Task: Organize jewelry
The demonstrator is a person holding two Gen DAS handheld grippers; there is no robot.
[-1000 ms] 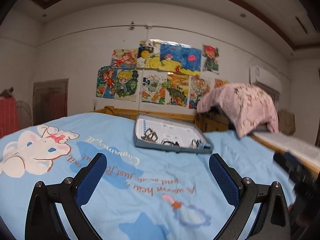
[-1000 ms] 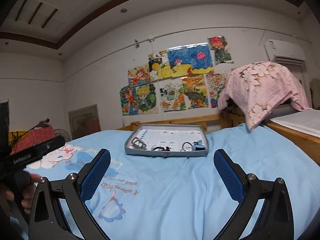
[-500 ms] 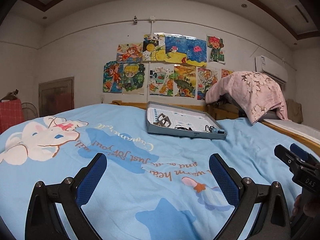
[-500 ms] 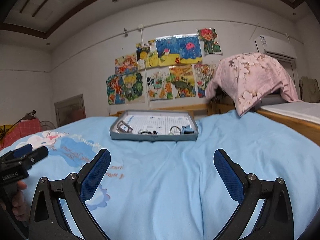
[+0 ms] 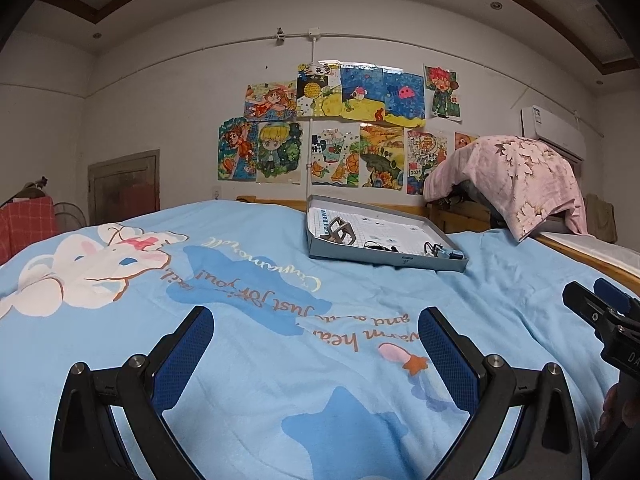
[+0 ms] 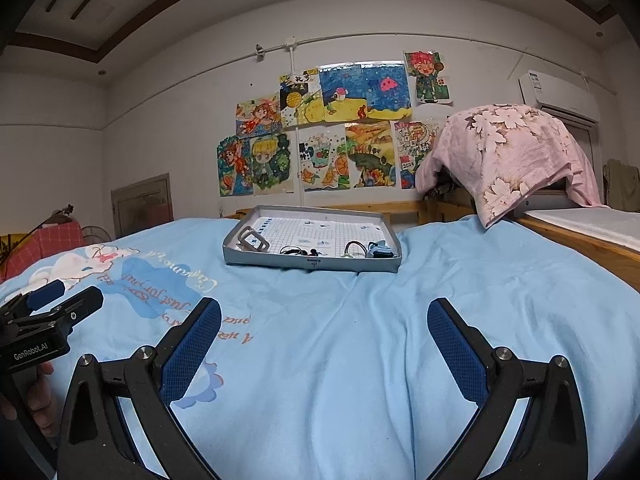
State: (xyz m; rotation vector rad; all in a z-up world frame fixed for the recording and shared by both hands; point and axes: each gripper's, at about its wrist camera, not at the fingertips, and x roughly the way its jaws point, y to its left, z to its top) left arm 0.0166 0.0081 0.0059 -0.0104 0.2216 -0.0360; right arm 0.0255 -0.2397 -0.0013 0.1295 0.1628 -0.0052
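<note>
A shallow grey tray (image 6: 312,263) lies on the blue bed cover, ahead of both grippers and out of their reach. In it are a grey buckle-shaped piece (image 6: 253,240) at the left, thin black pieces (image 6: 294,250) in the middle, and a dark ring (image 6: 356,246) beside a blue piece (image 6: 380,249) at the right. The left wrist view shows the tray (image 5: 384,258) to the right of centre. My left gripper (image 5: 315,320) is open and empty above the cover. My right gripper (image 6: 325,308) is open and empty too.
The bed cover (image 6: 400,360) is printed with a white rabbit (image 5: 92,264) and lettering. A pink flowered cloth (image 6: 508,152) drapes over something at the back right, beside a wooden edge (image 6: 580,240). Drawings hang on the far wall. A hand (image 6: 40,392) holds the left gripper's handle.
Both cameras have tilted, so the tray sits higher in each view and more ceiling shows. In the left view the tray has shifted to the right. Both grippers stay open.
</note>
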